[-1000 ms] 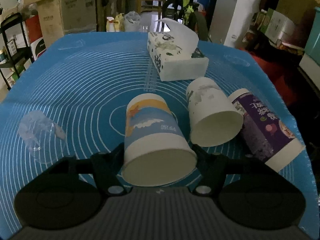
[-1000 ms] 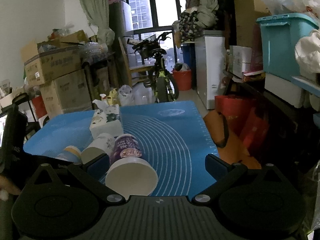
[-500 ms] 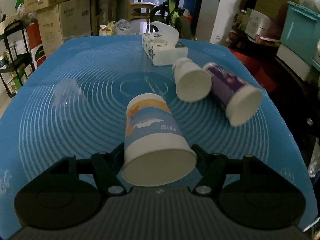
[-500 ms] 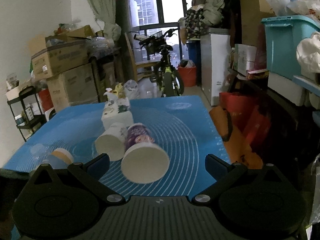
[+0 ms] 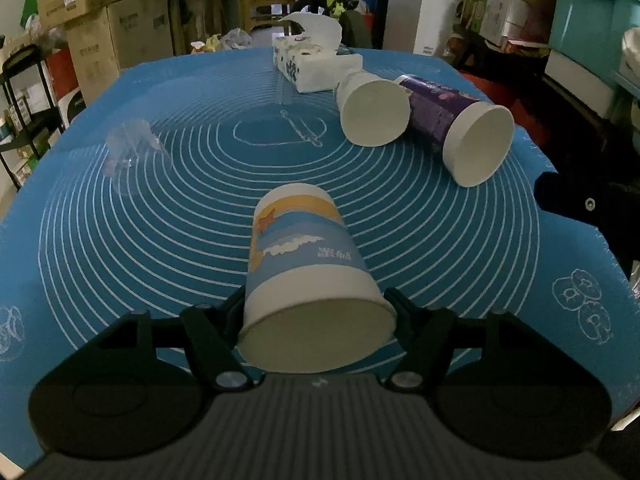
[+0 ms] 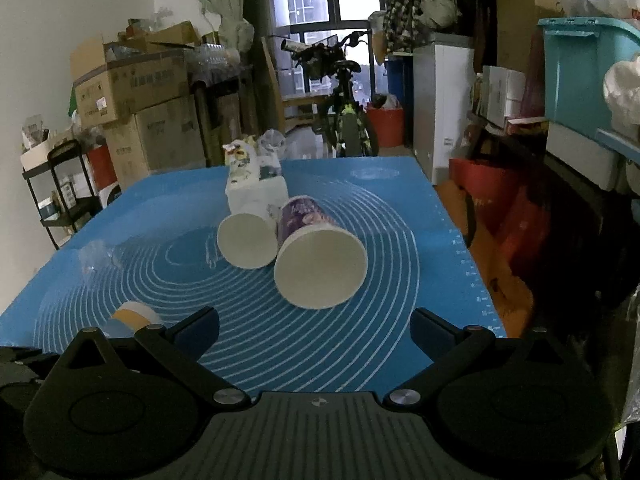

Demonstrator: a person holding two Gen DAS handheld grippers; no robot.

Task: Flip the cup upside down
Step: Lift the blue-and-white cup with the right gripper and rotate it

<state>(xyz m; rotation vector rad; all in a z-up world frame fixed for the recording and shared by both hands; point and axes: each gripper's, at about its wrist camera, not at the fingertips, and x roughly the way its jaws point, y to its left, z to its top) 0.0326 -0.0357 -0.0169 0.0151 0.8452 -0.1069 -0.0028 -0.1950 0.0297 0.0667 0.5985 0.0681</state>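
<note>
Blue silicone mat (image 5: 460, 248) carries two cups lying sideways; left gripper (image 5: 316, 304) is level above it, clamping the blue-and-orange paper cup (image 5: 304, 264) horizontally, mouth toward camera; right gripper (image 6: 315, 326) hovers spread wide, empty.

A matt paper cup (image 5: 308, 268) printed in blue and orange sits between the matt black plastic fingers of the left tool (image 5: 318, 304). The table carries a smooth blue mat (image 5: 440, 240), rubbery in look, with thin white lines. On it lie a white paper cup (image 5: 374, 110), a purple-printed paper cup (image 5: 460, 132), a clear glossy plastic cup (image 5: 128, 148) and a soft plastic-wrapped tissue pack (image 5: 316, 64).
</note>
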